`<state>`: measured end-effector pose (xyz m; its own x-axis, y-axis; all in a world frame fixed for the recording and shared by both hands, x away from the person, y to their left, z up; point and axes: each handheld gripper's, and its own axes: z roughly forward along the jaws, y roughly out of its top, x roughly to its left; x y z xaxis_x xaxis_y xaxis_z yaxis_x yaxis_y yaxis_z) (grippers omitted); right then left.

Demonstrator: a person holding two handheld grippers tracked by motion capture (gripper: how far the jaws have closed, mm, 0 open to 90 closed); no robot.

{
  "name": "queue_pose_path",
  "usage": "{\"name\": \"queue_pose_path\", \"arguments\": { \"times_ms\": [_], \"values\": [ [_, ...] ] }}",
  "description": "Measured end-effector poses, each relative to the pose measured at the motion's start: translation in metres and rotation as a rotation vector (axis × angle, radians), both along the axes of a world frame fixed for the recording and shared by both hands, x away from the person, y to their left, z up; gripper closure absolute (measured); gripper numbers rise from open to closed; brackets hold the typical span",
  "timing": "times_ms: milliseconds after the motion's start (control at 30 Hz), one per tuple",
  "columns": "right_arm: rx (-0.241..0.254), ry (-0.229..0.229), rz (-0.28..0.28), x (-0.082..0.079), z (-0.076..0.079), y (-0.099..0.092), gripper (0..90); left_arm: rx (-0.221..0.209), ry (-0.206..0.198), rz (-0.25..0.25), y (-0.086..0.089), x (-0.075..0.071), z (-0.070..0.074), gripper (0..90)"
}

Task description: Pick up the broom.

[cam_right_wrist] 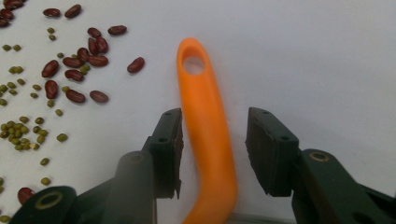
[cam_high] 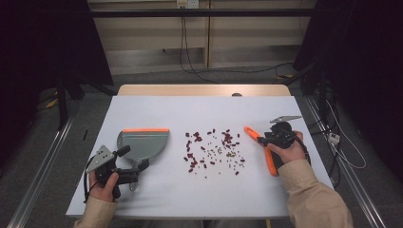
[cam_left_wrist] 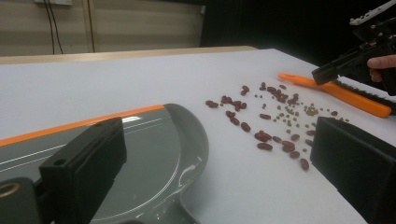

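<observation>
At nine o'clock on my table (cam_high: 157,199) I see the left gripper (cam_high: 134,164) in my left hand (cam_high: 102,186). Its jaws stand wide apart over the grey dustpan (cam_high: 142,145), near the pan's handle end; I cannot tell whether they touch it. In the left gripper view the pan's (cam_left_wrist: 182,140) curved rim lies between the two black jaws, and nothing is pinched. The pan's orange lip (cam_high: 146,130) points toward twelve o'clock.

At the table's centre lies a scatter of red beans (cam_high: 196,137) and small green beans (cam_high: 230,154), loose on the white surface, just to the three o'clock side of the pan.

At three o'clock the right gripper (cam_high: 266,138) sits in my right hand (cam_high: 290,153) over the orange brush handle (cam_high: 259,139). In the right gripper view the handle (cam_right_wrist: 205,121) runs up between the jaws, its end with the hole toward twelve o'clock. The left pad touches or nearly touches it; the right pad stands clear, so the jaws are partly closed and not yet clamping. The handle lies flat on the table.
</observation>
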<state>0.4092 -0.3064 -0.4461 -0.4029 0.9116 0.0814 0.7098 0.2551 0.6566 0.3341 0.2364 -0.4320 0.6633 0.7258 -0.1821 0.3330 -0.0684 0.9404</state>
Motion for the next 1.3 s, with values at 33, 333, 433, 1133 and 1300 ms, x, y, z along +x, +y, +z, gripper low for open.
{"name": "queue_pose_path", "arguments": {
  "times_ms": [33, 333, 433, 1133, 1300],
  "values": [
    [-0.003, 0.008, 0.004, 0.002, -0.002, 0.000, 57.1, -0.001, 0.000, 0.000, 0.000, 0.000, 0.000, 3.4],
    [-0.064, 0.055, 0.031, 0.009, -0.002, 0.007, 61.4, 0.005, -0.002, -0.002, 0.000, 0.001, 0.000, 3.4],
    [-0.076, 0.068, 0.038, 0.010, -0.001, 0.008, 62.9, 0.004, -0.001, -0.003, 0.001, 0.000, 0.000, 3.5],
    [-0.098, 0.185, 0.061, 0.016, -0.001, 0.006, 70.3, 0.015, -0.003, -0.009, -0.001, 0.000, 0.000, 3.6],
    [-0.128, 0.219, 0.055, 0.020, 0.002, 0.010, 71.1, 0.011, -0.004, -0.005, -0.002, 0.000, 0.000, 3.6]
  ]
}}
